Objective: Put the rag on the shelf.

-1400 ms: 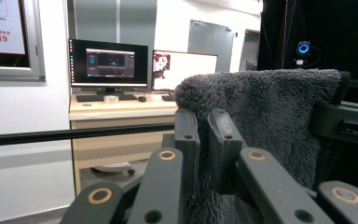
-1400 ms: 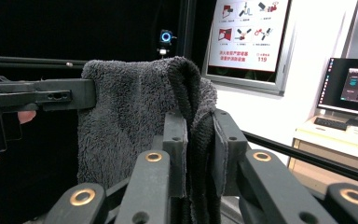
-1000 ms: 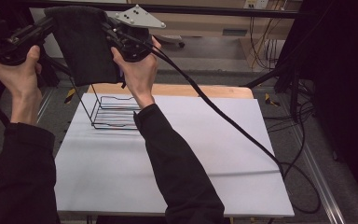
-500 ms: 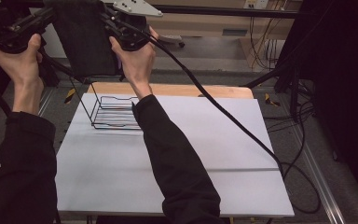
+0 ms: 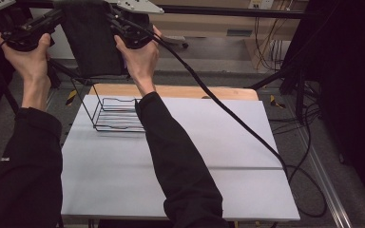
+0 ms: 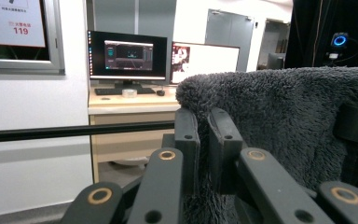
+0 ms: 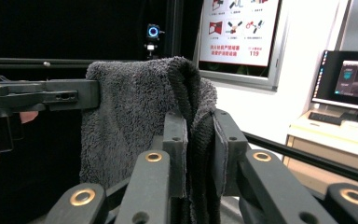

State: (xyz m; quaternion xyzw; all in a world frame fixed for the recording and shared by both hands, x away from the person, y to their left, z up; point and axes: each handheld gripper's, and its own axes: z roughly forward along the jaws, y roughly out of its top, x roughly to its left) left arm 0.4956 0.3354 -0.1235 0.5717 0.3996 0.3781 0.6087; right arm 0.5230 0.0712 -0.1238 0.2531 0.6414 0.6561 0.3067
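Since a second before, I had raised both hands higher and farther forward, carrying the dark grey towel [image 5: 92, 40] up toward the top edge of the high view; the wire rack [image 5: 116, 115] had not shifted on the worktop [image 5: 180, 171].

Left tongs [image 5: 57, 16] were pressed together on one upper corner of the towel; in the left gripper view the fleece was pinched between the two black jaws [image 6: 204, 140]. Right tongs [image 5: 114, 21] clamped the other upper corner, the folded hem squeezed between the jaws in the right gripper view [image 7: 199, 149].

Towel hung stretched between the two tongs, well above the worktop's far edge, draping down behind the rack.

Rack sat at the far left of the white sheet, empty as far as I could see. Right gripper's cable [image 5: 228, 111] trailed across the worktop and off its right side. Monitors [image 6: 127, 56] stood on a desk beyond.
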